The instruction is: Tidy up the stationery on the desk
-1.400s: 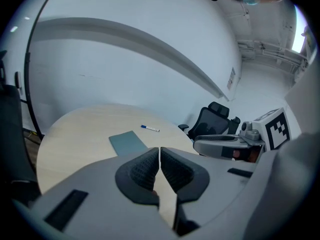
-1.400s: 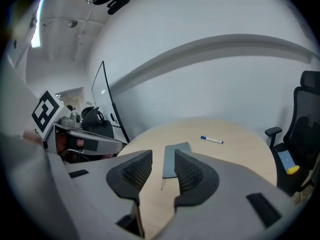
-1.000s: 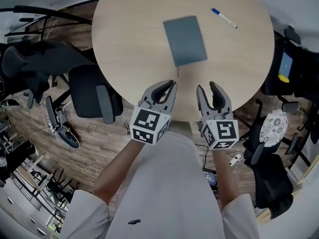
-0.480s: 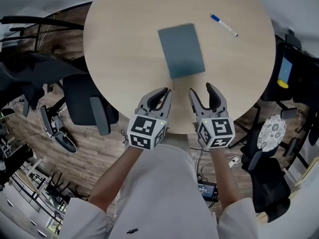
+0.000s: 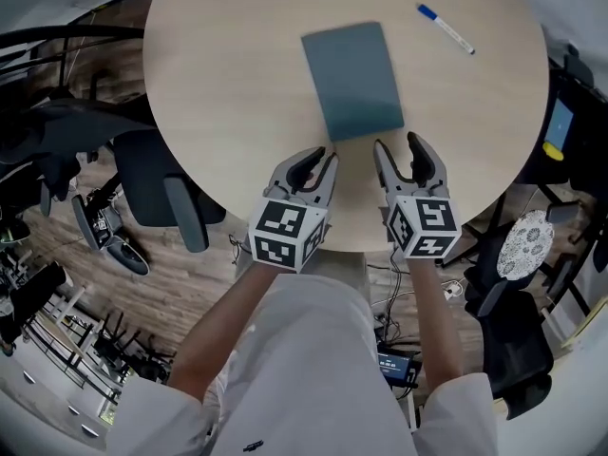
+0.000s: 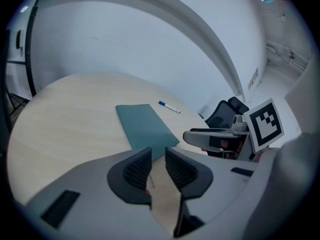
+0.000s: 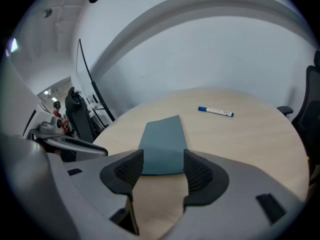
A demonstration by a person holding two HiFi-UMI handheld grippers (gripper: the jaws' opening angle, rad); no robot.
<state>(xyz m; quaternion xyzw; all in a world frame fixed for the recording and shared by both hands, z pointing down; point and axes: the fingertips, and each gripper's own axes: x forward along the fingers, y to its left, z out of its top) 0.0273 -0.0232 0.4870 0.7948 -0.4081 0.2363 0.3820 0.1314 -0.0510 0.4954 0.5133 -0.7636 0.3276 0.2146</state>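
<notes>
Teal-grey notebook (image 5: 351, 79) shut, flat; pen (image 5: 445, 28) w/ blue cap.

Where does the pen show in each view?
Head view: pen at upper right, beyond and right of the notebook.
Left gripper view: pen near centre, just right of the notebook's far corner.
Right gripper view: pen right of centre, beyond the notebook.
Shared landmark: the grey-blue notebook.
</notes>
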